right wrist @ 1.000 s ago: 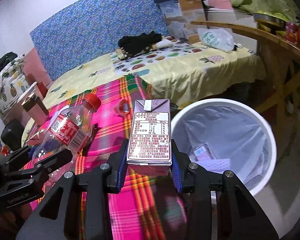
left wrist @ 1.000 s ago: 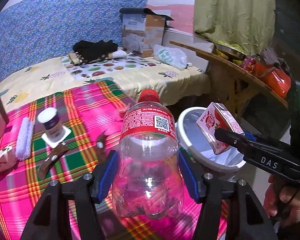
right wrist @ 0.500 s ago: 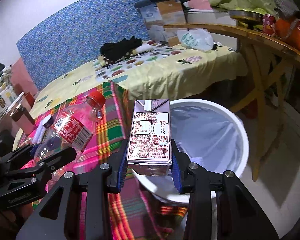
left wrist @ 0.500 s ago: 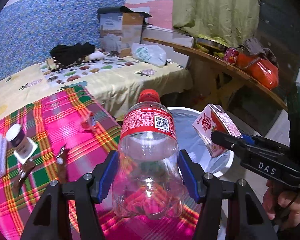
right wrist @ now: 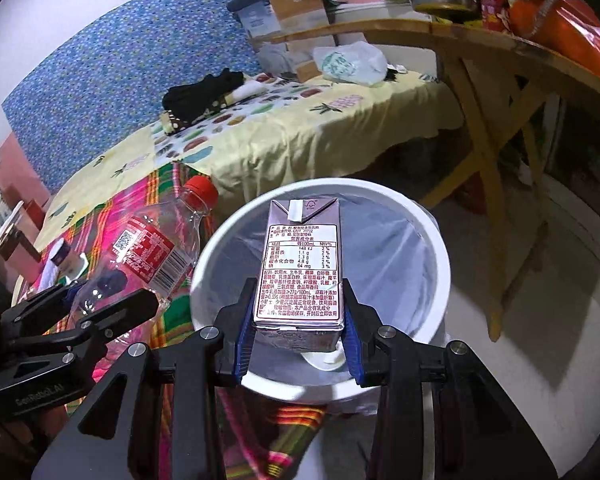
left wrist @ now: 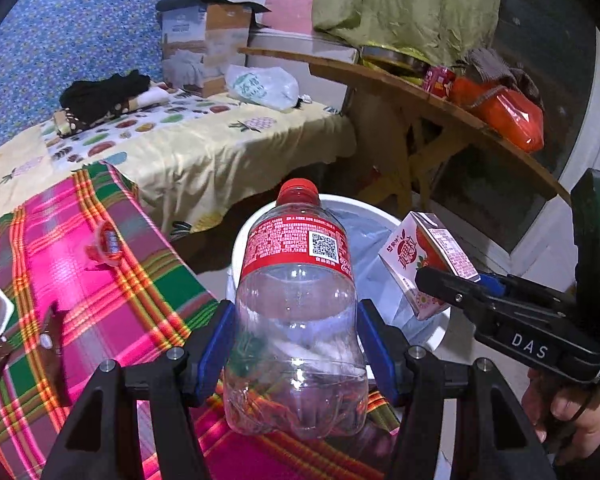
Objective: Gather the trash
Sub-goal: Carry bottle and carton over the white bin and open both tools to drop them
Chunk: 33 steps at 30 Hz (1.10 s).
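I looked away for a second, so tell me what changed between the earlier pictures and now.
Both hands carried their loads off the plaid blanket toward the white bin. The drink carton in the right gripper now hangs over the bin's opening; the plastic bottle in the left gripper has reached its rim. Nothing was let go: both grips are unchanged, and the bin stayed put.

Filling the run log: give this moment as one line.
left hand-held gripper: holds clear plastic bottle | right hand-held gripper: holds purple drink carton above white round bin
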### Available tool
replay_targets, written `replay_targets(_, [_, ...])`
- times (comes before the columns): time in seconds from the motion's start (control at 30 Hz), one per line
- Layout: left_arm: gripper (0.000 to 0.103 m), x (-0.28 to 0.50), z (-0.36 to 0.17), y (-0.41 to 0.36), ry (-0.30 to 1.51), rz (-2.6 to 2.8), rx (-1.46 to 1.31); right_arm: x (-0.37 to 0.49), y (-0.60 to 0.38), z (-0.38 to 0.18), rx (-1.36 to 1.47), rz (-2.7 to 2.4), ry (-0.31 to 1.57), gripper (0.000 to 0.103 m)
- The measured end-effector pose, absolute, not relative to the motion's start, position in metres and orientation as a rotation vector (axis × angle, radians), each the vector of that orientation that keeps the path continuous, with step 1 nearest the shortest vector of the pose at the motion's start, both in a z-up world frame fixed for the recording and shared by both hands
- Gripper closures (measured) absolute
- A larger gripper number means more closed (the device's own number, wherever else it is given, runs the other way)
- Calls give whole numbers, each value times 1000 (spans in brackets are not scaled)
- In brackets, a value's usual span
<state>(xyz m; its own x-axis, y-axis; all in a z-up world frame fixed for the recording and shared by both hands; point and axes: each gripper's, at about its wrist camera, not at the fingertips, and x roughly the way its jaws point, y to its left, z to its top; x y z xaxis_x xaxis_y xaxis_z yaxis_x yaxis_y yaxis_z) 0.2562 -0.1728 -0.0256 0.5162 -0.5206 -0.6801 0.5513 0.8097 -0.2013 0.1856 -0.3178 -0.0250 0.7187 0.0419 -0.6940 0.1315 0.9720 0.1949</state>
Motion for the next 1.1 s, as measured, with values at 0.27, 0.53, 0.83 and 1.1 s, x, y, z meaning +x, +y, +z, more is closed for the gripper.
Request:
replay_targets(0.27, [41,269,-44,-195,858,-674,61,188,-331,-37,265,-72,809,64])
replay_targets(0.53, [40,273,-46,-205,845,-684,68,189,-343,-49,288,-105,854,64])
replay_targets(0.83, [32,265,-32,-192,793,-660,41,184,-344,-42,289,-99,825,43])
replay_targets(1.1, [32,253,-15,-162,760,-608,5,183,-327,-26,260,-38,786,43])
